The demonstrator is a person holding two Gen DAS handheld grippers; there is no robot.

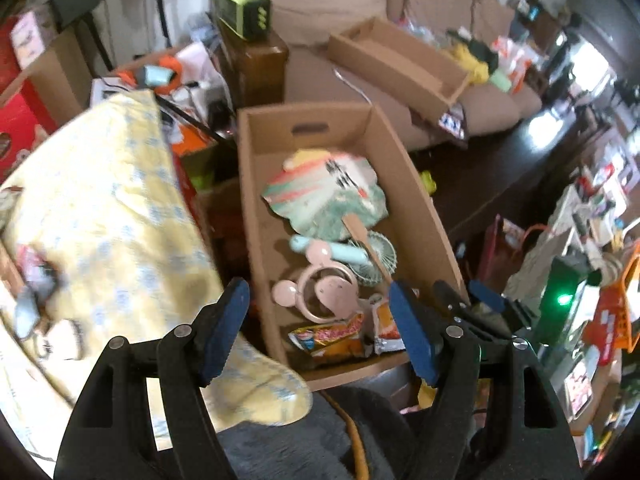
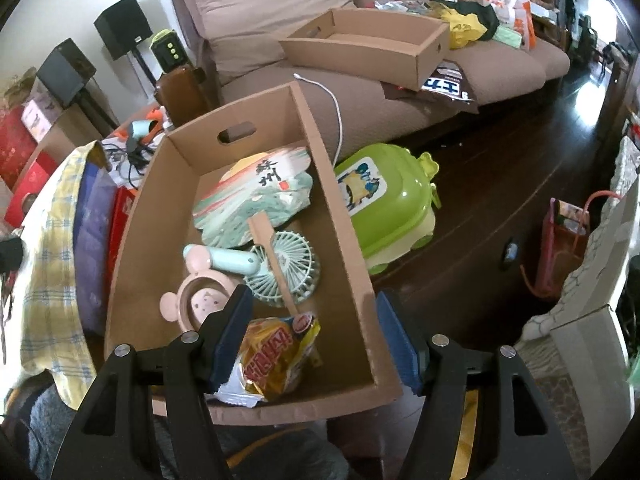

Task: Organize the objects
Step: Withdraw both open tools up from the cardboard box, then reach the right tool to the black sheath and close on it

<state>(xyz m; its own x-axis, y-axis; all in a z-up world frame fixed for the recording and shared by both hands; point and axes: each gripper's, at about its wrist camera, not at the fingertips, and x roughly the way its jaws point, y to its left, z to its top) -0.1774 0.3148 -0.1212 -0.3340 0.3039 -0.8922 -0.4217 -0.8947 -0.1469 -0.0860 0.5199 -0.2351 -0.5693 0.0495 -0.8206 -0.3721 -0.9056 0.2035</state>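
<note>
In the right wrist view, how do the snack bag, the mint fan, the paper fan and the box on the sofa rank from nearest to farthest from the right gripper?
1. Snack bag, between the right gripper's open fingers.
2. Mint fan, mid-box.
3. Paper fan, toward the box's far end.
4. Box on the sofa, far behind.

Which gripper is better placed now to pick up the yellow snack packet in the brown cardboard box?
Probably the right gripper: its open jaws hang directly over the yellow snack packet in the brown cardboard box. The left gripper is empty too, but higher.
</note>
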